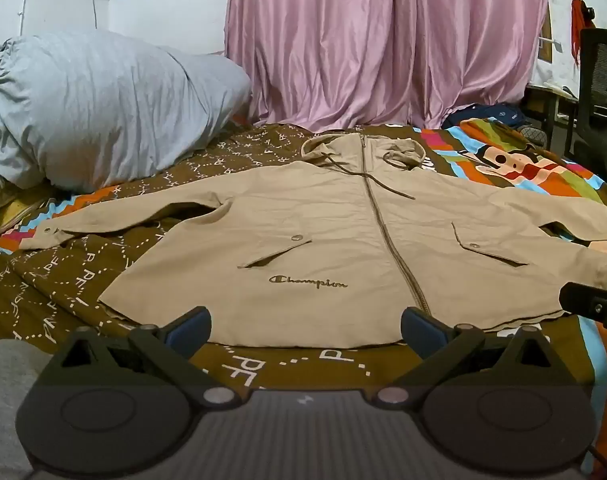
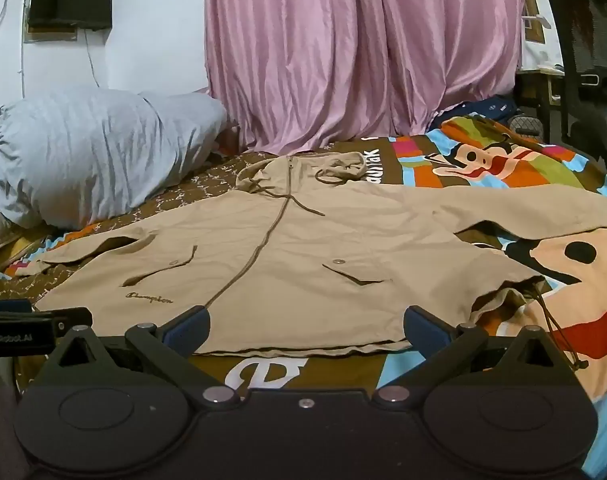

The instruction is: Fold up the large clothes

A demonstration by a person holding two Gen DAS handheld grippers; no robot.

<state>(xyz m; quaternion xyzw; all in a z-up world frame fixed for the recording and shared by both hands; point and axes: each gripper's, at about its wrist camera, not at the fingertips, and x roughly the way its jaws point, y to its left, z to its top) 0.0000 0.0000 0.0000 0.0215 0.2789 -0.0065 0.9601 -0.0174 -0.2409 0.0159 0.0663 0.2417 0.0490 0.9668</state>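
Note:
A tan hooded Champion jacket lies flat and face up on the bed, zipped, sleeves spread out to both sides, hood at the far end. It also shows in the right wrist view. My left gripper is open and empty, at the jacket's near hem by the logo and zipper. My right gripper is open and empty, at the near hem on the jacket's right half. The right gripper's tip shows at the right edge of the left wrist view.
The bed has a brown patterned and colourful cartoon sheet. A large grey-blue pillow lies at the far left. A pink curtain hangs behind the bed. A black chair stands at the right.

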